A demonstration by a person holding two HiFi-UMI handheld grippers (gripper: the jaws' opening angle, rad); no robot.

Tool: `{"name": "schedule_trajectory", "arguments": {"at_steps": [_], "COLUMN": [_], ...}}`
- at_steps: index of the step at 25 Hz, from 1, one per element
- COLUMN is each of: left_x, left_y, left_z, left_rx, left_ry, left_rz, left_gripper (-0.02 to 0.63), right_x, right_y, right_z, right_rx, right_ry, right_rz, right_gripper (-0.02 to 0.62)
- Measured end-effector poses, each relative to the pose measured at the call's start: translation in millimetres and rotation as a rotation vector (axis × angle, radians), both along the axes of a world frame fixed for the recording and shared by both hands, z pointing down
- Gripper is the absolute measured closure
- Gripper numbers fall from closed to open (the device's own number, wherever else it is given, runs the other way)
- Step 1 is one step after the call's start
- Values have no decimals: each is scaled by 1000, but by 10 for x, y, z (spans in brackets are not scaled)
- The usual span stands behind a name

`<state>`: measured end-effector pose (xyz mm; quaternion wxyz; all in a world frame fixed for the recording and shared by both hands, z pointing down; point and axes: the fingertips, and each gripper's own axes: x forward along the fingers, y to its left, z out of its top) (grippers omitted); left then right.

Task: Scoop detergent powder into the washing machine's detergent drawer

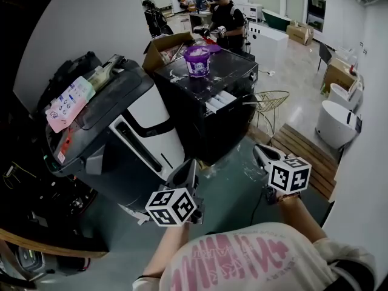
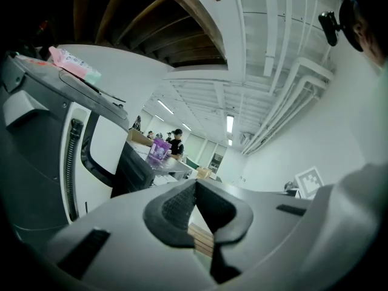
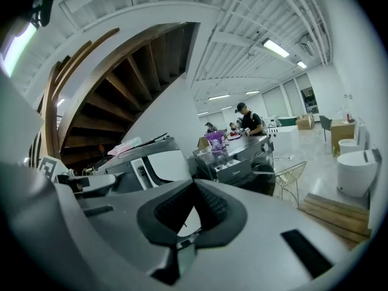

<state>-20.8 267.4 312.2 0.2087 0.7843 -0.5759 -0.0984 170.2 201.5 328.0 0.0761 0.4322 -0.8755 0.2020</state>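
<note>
A black washing machine (image 1: 209, 99) stands mid-room, and its white detergent drawer (image 1: 222, 101) is pulled out at the front top. A purple detergent tub (image 1: 199, 60) sits on the machine's lid. It also shows far off in the left gripper view as the tub (image 2: 160, 150) and in the right gripper view as the tub (image 3: 216, 143). My left gripper (image 1: 189, 166) and right gripper (image 1: 259, 153) are held low in front of me, well short of the machine. Both are shut with nothing between the pads. The jaws meet at the tips of the left gripper (image 2: 195, 184) and of the right gripper (image 3: 194, 183).
A big grey and white appliance (image 1: 124, 141) stands at the left with a pink packet (image 1: 68, 103) on top. A cardboard box (image 1: 165, 48) sits behind the washer. A wire chair (image 1: 271, 105), a wooden pallet (image 1: 304, 155) and white tubs (image 1: 338, 123) are to the right. People (image 1: 227, 20) work at the back.
</note>
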Motion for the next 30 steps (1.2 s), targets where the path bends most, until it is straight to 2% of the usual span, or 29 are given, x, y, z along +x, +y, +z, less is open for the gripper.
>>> {"name": "schedule_trajectory", "arguments": {"at_steps": [6, 13, 19, 26, 30], "left_x": [-73, -88, -250, -448, -501], "left_y": [-12, -186, -587, -1323, -1663], "left_z": [186, 363, 299, 254, 218], "left_rx": [-28, -54, -20, -29, -39], "left_ry": [2, -18, 2, 5, 3], "left_rz": [-26, 2, -4, -13, 11], "left_gripper": [603, 603, 604, 603, 603], "right_x": [-70, -126, -223, -386, -434], "right_y": [-51, -241, -639, -1362, -1768], "right_z": [185, 405, 381, 240, 194], "right_rx": [-25, -58, -52, -29, -46], "right_ry": [4, 3, 10, -2, -30], "right_rz": [-18, -13, -10, -16, 6], "right_gripper": [597, 597, 598, 597, 597]}}
